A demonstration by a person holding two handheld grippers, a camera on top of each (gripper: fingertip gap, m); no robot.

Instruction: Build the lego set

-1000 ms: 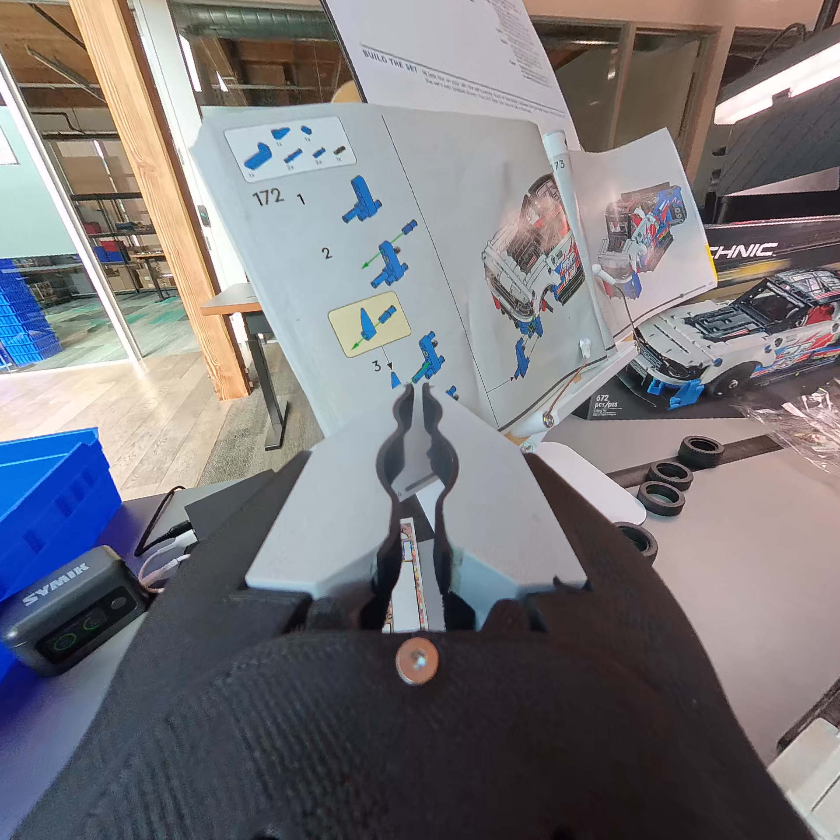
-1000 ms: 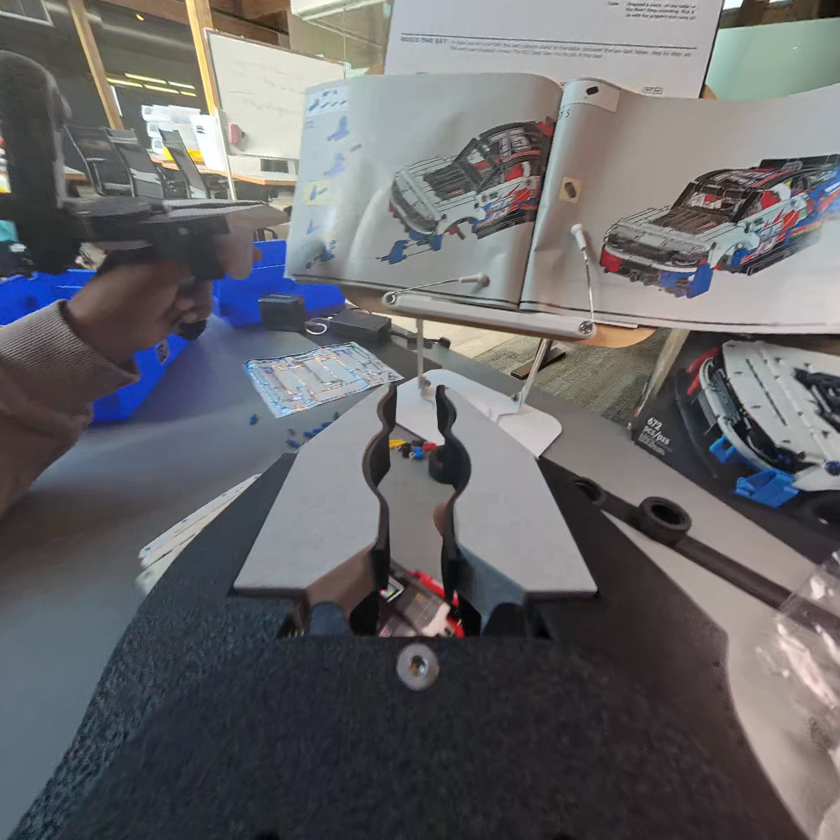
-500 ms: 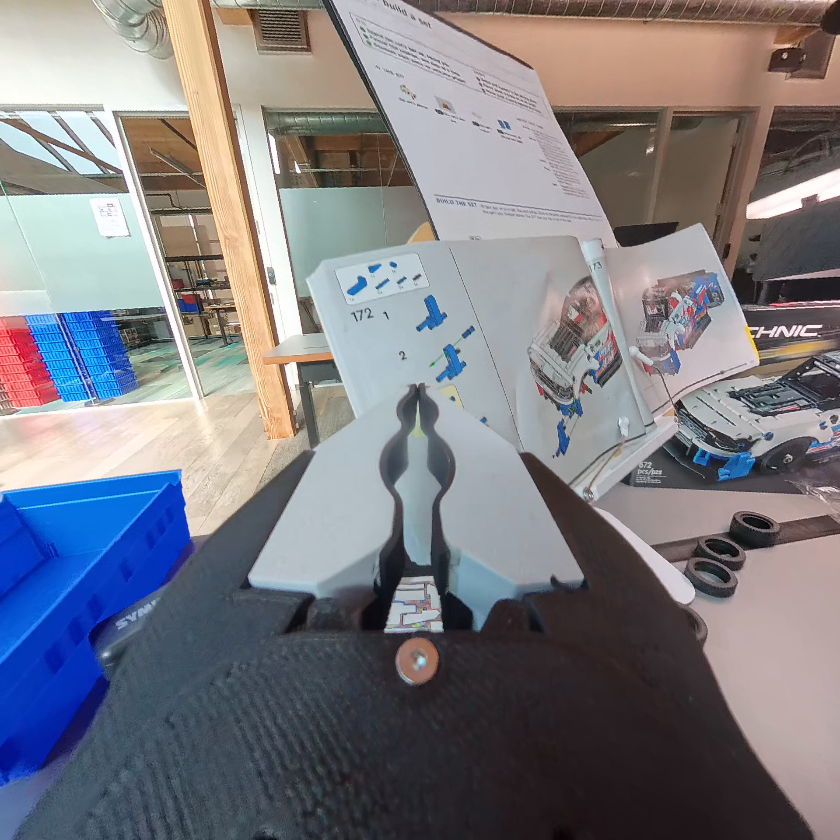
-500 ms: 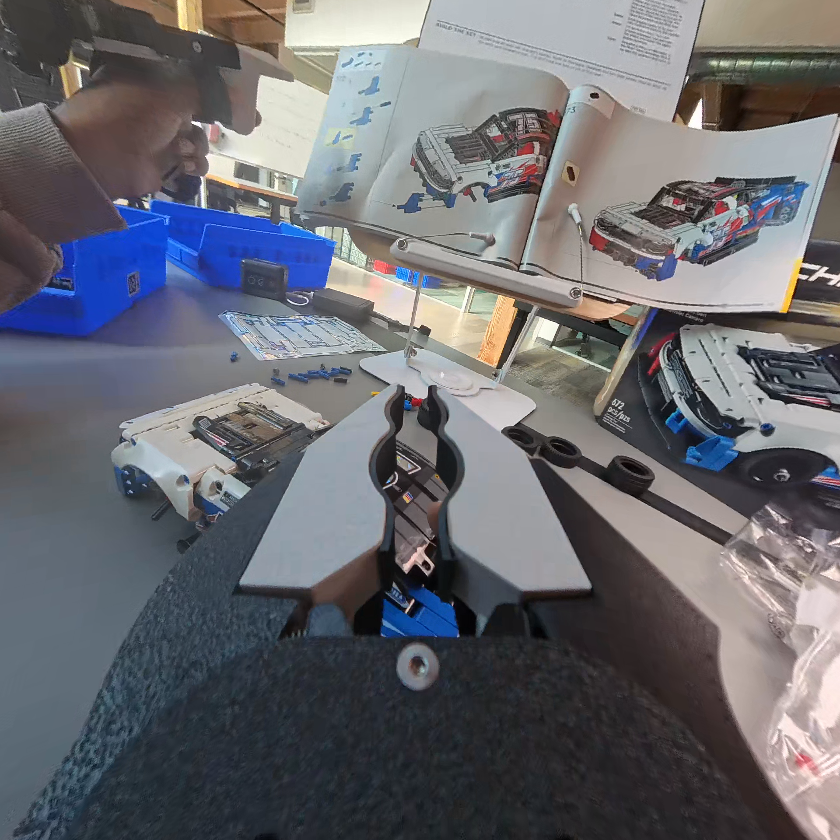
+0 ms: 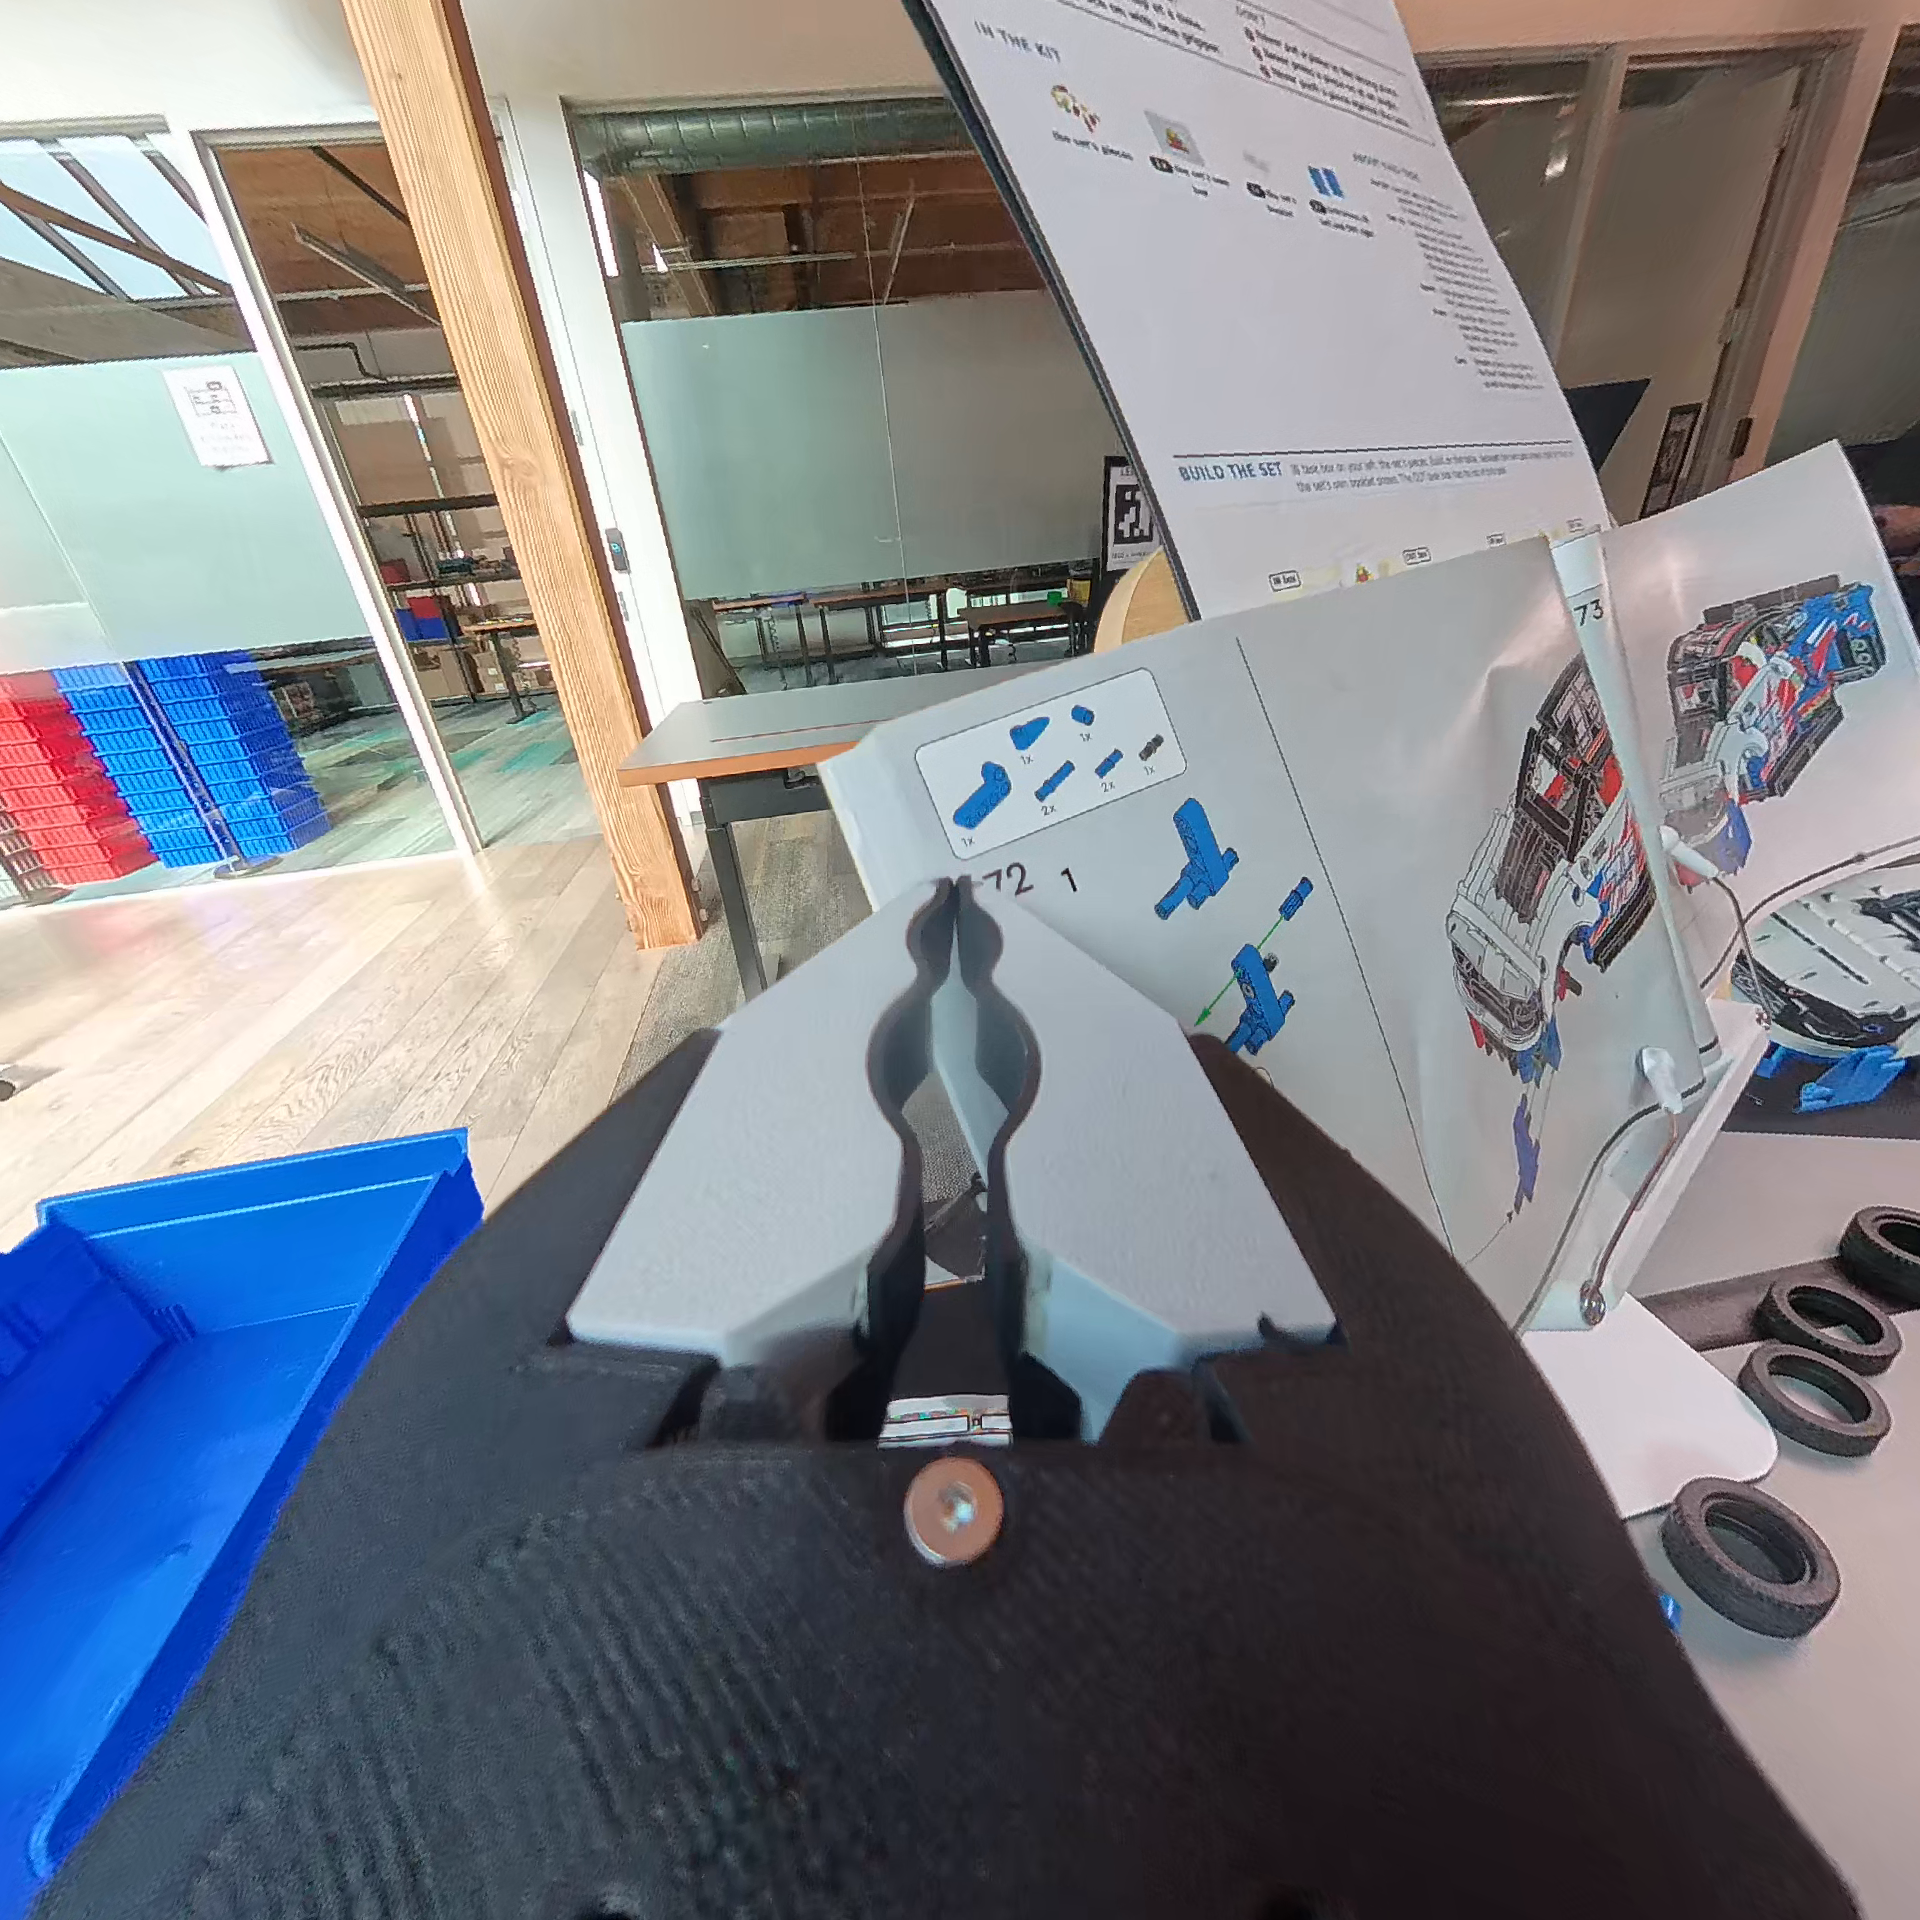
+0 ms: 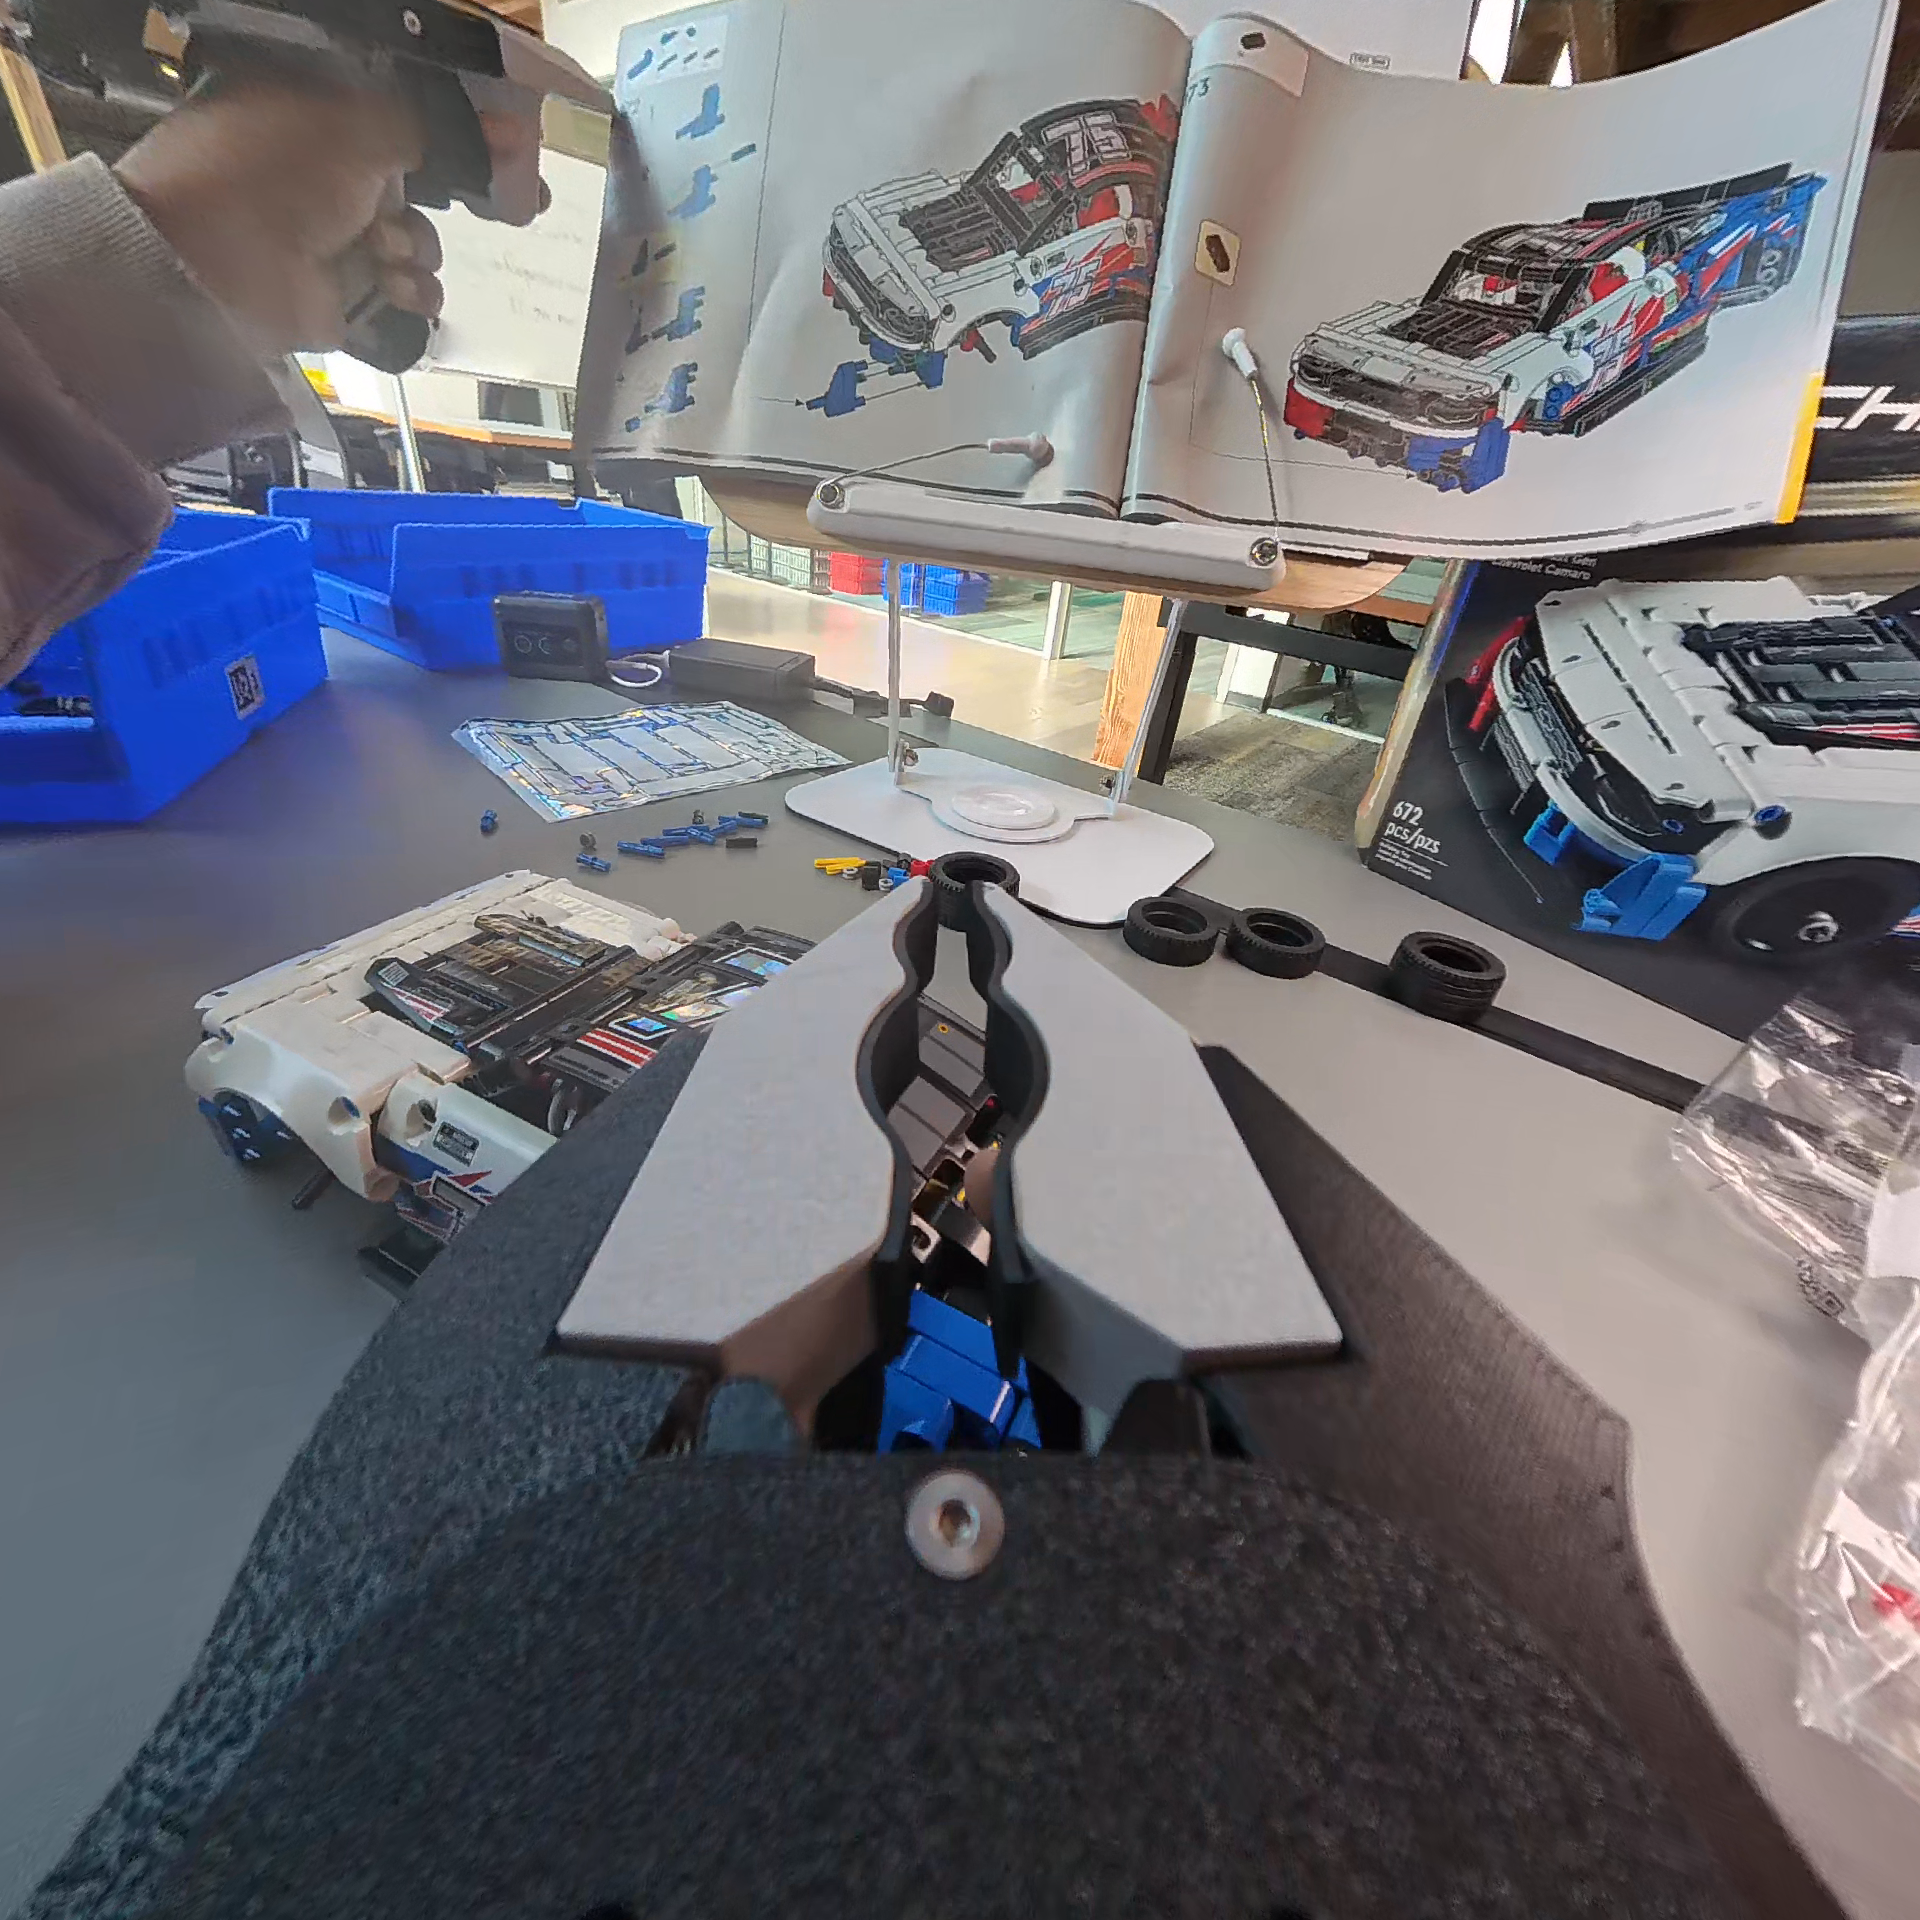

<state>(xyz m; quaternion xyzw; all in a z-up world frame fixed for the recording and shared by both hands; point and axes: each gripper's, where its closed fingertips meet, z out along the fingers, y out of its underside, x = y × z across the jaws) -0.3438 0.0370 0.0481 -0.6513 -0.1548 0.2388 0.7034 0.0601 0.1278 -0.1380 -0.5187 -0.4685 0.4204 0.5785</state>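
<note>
The part-built white, black and blue lego car (image 6: 416,1039) lies on the grey table, left of and under my right gripper (image 6: 956,899). The right gripper hovers over the car's rear with its jaws a narrow gap apart and nothing between them. My left gripper (image 5: 954,894) is shut and empty, held high and pointing at the left page of the open instruction booklet (image 5: 1403,831). In the right wrist view a hand (image 6: 281,208) holds it at the top left. Small blue pins (image 6: 675,836) lie loose beyond the car.
The booklet stand's white base (image 6: 1122,862) stands mid-table with black tyres (image 6: 1174,930) beside it. The set's box (image 6: 1662,748) is at the right, plastic bags (image 6: 1818,1143) at the near right. Blue bins (image 6: 156,675) and a sticker sheet (image 6: 644,753) lie to the left.
My left gripper has risen and now points higher on the booklet page. My right gripper has pulled back so the car shows under it, and its jaws have narrowed.
</note>
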